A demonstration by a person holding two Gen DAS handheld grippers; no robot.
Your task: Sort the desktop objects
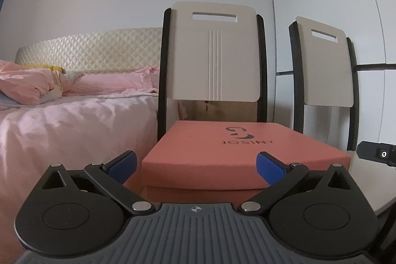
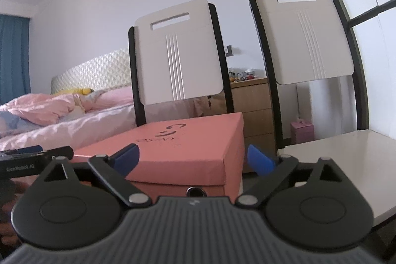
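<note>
A salmon-pink shoe box point(image 1: 222, 145) with a dark logo on its closed lid stands in front of a white chair back point(image 1: 214, 51). My left gripper point(image 1: 195, 162) is open just before the box's near edge, with its blue pads point(image 1: 123, 166) wide apart and touching nothing. In the right wrist view the same box point(image 2: 188, 140) shows its near right corner. My right gripper point(image 2: 193, 152) is open there, with a pad point(image 2: 259, 160) on either side of that corner and off the cardboard. What the box rests on is hidden.
A second white chair point(image 2: 304, 31) stands to the right, with its pale seat point(image 2: 346, 165) bare. A bed with pink bedding point(image 1: 61, 115) fills the left. Behind are a wooden drawer unit point(image 2: 250, 100) and a small pink box point(image 2: 302, 131) on the floor.
</note>
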